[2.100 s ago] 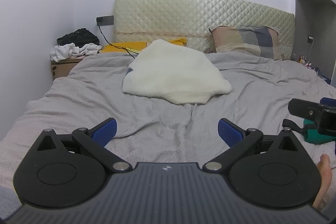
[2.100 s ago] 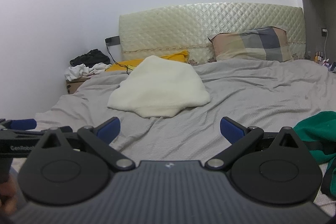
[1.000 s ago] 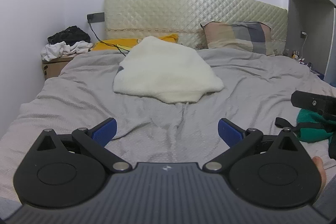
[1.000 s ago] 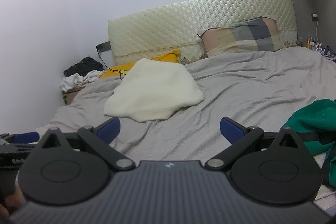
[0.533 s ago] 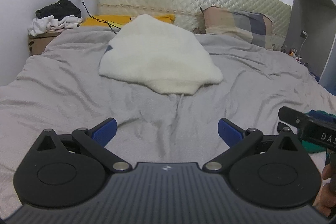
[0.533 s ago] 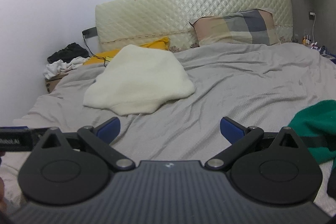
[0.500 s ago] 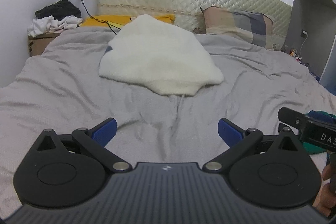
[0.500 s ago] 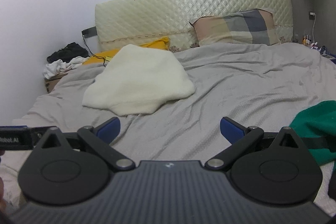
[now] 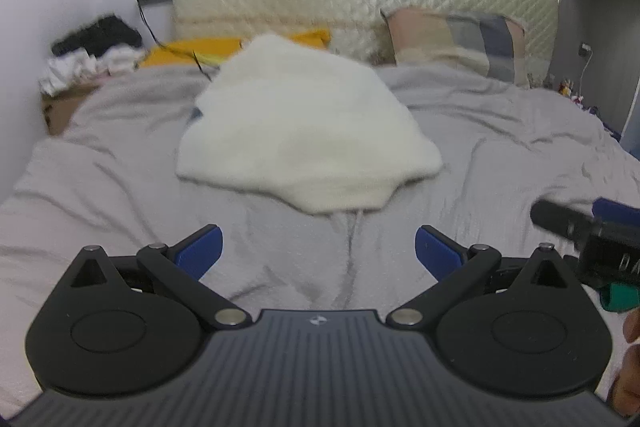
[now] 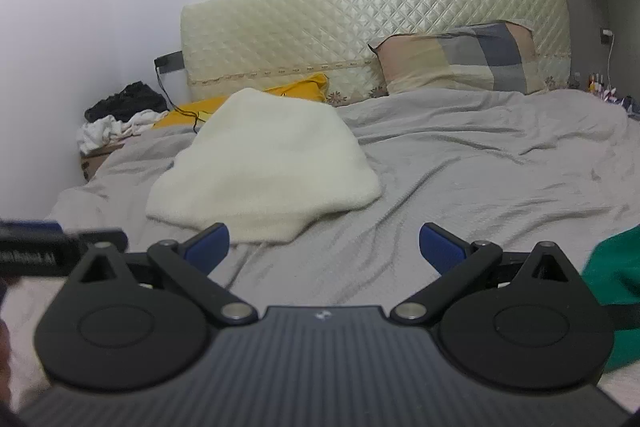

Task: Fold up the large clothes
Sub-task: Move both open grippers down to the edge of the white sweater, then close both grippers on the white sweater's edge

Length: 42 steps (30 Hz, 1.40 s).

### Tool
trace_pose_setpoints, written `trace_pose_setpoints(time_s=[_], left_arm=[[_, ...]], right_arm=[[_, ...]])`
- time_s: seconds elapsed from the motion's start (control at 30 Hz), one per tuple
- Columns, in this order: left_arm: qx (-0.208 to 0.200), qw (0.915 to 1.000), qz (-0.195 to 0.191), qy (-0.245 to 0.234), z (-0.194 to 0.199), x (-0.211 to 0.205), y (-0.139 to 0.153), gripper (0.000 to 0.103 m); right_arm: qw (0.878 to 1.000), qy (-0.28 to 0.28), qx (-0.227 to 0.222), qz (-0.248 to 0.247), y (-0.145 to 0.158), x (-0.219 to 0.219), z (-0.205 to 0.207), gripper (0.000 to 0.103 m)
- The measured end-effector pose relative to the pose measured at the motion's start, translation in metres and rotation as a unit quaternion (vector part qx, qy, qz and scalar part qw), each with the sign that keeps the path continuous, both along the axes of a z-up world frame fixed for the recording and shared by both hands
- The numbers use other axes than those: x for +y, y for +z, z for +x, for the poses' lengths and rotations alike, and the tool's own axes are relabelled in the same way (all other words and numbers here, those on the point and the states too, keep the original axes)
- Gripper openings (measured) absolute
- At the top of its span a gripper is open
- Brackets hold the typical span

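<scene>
Lying folded into a plump, rounded-cornered bundle, the cream fleece garment (image 9: pixel 304 139) sits on the grey bedspread (image 9: pixel 500 155) a little way below the quilted headboard (image 10: pixel 360 27), its fluffy surface smooth on top and its near edge dipping to a blunt point. Just behind it, against the headboard, a yellow cloth (image 10: pixel 296 89) peeks out, with a black cable trailing across it. Off to the side of the headboard's other end leans a patchwork pillow (image 10: pixel 456 63). Beyond the headboard's near corner, a heap of black and white clothes (image 10: pixel 120 115) is piled on a low box. Closer in, the left gripper (image 9: pixel 318 247) hovers over bare bedspread short of the garment, blue-padded fingers (image 9: pixel 200 251) spread wide with nothing between them. The right gripper (image 10: pixel 324 245) is likewise splayed wide, gripping nothing, its left pad overlapping the garment's near edge in view. A green garment (image 10: pixel 616 271) is bunched at the bed's edge, beside the right gripper.
</scene>
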<state>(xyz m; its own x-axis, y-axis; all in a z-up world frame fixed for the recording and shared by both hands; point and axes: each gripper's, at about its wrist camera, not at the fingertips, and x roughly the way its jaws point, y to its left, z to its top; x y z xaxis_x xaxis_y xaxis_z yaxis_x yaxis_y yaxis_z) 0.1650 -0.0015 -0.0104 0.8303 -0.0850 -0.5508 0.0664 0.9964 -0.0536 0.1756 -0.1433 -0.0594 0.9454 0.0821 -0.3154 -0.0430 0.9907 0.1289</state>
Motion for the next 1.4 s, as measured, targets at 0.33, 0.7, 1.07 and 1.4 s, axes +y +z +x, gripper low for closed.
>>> trace_pose_setpoints(time_s=[0.33,0.7,1.07,1.4], left_arm=[[0.011,0.9982,-0.005,0.058,0.074,0.024,-0.045,0.103],[0.041,0.9925,-0.087,0.075,0.155,0.054,-0.09,0.103],[0.041,0.9556,-0.281,0.078,0.212,0.092,-0.129,0.089],[0.043,0.9384,-0.331,0.088,0.239,0.108,-0.149,0.047]], right_arm=[[1.0,0.001,0.017,0.02,-0.025,-0.001,0.065,0.103],[0.994,0.02,0.043,0.097,-0.063,-0.015,0.12,0.089],[0.96,0.059,0.087,0.259,-0.103,-0.02,0.176,0.053],[0.947,0.08,0.101,0.294,-0.12,-0.011,0.214,0.041]])
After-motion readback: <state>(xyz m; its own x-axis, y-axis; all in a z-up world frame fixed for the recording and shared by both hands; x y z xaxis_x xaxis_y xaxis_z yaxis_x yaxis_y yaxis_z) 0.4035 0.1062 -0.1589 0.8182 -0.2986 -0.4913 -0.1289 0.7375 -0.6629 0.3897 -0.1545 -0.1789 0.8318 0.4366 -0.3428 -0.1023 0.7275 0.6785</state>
